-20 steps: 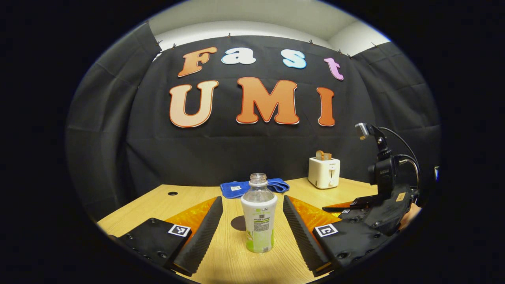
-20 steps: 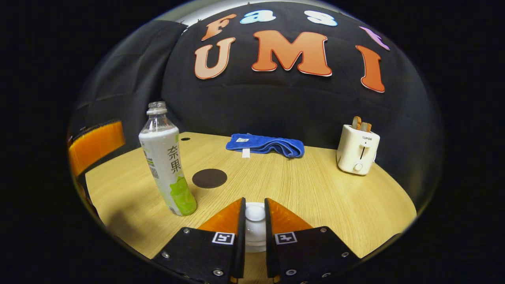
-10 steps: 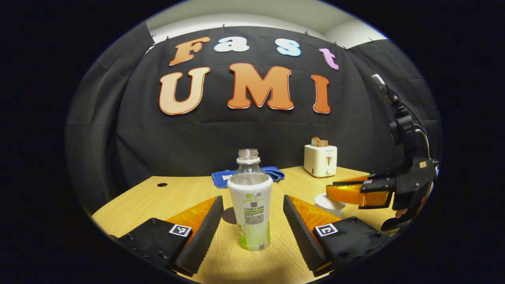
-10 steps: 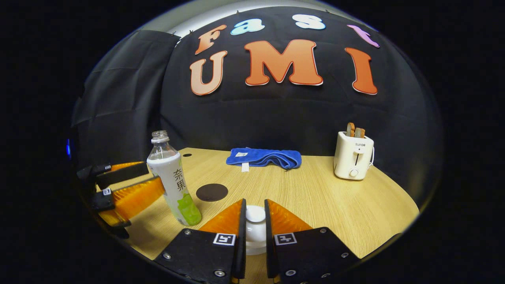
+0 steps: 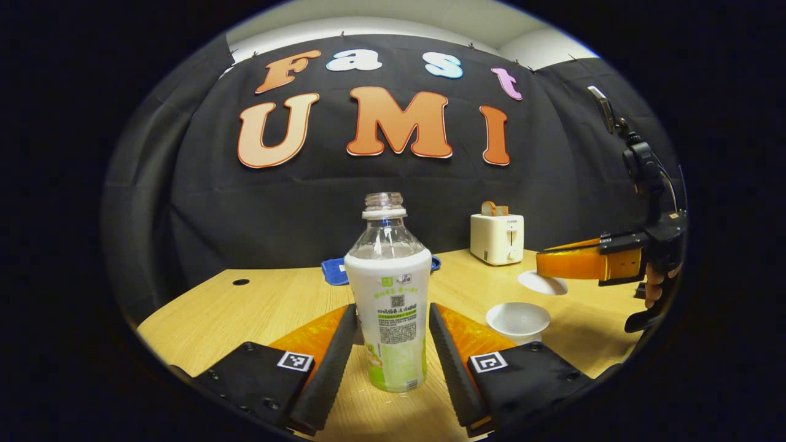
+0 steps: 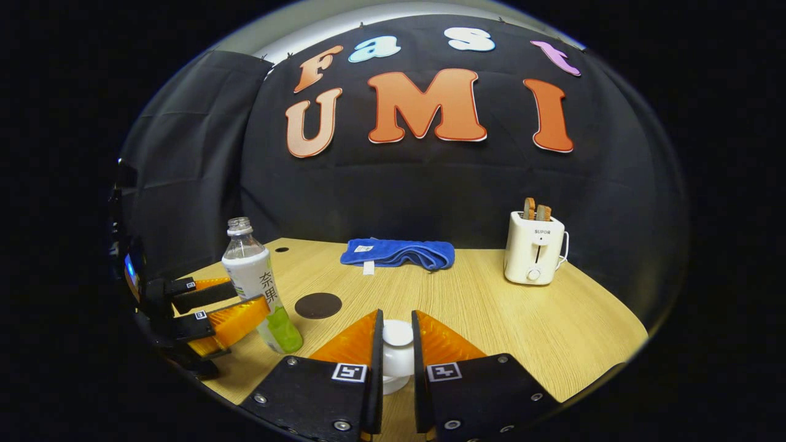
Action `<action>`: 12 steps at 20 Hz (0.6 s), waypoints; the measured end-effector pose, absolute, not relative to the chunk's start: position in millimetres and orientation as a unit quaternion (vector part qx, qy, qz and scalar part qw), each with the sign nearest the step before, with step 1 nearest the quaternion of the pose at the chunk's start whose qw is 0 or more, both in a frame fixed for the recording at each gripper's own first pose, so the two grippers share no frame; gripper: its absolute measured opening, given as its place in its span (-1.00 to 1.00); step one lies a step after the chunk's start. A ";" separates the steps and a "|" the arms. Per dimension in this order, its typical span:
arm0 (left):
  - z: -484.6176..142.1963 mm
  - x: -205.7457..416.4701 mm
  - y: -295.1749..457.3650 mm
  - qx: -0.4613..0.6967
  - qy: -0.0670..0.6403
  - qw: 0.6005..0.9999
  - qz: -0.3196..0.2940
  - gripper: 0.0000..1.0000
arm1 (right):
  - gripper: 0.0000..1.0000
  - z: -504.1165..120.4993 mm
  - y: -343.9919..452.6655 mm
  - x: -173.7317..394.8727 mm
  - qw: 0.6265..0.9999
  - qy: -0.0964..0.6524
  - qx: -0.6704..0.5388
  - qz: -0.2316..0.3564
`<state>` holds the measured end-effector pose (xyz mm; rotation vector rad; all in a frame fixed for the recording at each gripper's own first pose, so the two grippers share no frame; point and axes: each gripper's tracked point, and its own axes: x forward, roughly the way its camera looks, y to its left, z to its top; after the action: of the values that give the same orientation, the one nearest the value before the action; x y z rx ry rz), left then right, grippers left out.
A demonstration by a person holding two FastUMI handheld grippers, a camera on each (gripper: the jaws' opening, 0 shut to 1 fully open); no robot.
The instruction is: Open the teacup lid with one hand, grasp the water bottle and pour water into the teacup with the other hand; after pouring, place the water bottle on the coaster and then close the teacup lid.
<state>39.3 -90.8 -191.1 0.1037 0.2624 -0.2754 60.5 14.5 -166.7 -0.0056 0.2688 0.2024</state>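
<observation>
The clear water bottle (image 5: 388, 307) with a white and green label stands uncapped on the table, and in the left gripper view my left gripper (image 5: 393, 307) is shut on its sides. In the right gripper view that gripper (image 6: 236, 304) flanks the bottle (image 6: 261, 288) at the left. My right gripper (image 6: 396, 319) is shut on the knob of the white teacup lid (image 6: 397, 353). In the left gripper view it (image 5: 543, 265) holds the lid (image 5: 541, 283) in the air, above and behind the open white teacup (image 5: 519, 319). A dark round coaster (image 6: 318, 305) lies beside the bottle.
A white toaster (image 6: 533, 248) with bread in it stands at the back right of the wooden table (image 6: 522, 325). A folded blue towel (image 6: 398, 253) lies at the back middle. A small cable hole (image 5: 241, 282) is at the far left.
My left gripper moved up to the bottle and its fingers narrowed onto it. My right gripper rose with the lid, uncovering the teacup.
</observation>
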 end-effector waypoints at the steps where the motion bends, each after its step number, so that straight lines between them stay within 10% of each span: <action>1: -196.0 40.4 -92.0 0.054 0.135 0.980 -0.136 0.49 | -0.57 -165.8 12.4 60.4 0.986 0.133 -0.002 0.098; 12: -188.5 44.6 -98.1 0.074 0.120 0.980 -0.143 0.27 | -0.57 -155.9 -11.0 58.8 0.989 0.120 0.014 0.080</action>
<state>44.6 -98.1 -188.5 0.1492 0.2425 -0.2876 58.8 -11.0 -155.9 0.0278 0.2416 0.1608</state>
